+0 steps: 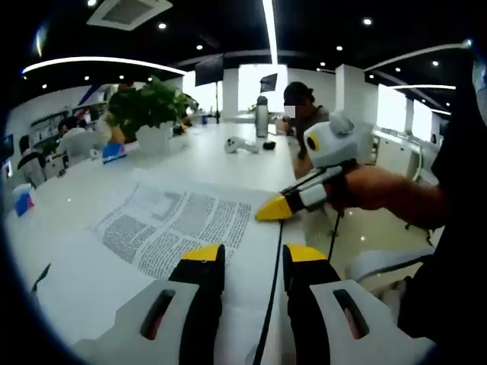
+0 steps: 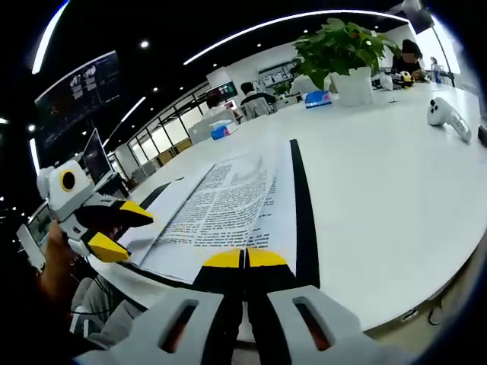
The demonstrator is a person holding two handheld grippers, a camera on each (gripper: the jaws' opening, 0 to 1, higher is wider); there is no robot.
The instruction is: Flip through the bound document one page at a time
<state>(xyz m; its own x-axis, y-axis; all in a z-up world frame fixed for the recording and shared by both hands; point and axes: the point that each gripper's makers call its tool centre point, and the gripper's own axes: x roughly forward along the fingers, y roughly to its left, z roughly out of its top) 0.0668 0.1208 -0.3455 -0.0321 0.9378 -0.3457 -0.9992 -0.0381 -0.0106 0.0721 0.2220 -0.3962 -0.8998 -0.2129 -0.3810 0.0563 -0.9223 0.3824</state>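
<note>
Lying open on the white desk [image 2: 396, 190], the bound document [image 2: 228, 205] shows printed pages. The left claw [image 1: 249, 258] is released above it. The right claw [image 2: 245, 259] is clenched at the document's near edge, grasping nothing visible.

Your left gripper [image 1: 251, 262] has black jaws with yellow tips, grey-white housings with dark slots and a black cable between. Your right gripper [image 2: 245, 260] matches. You wear black clothing.

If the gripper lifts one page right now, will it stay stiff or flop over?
Probably flop: the page looks like thin printed paper lying flat on the table. It likely weighs little. It may tear or crease if pulled hard, since the black spine holds one edge.
</note>
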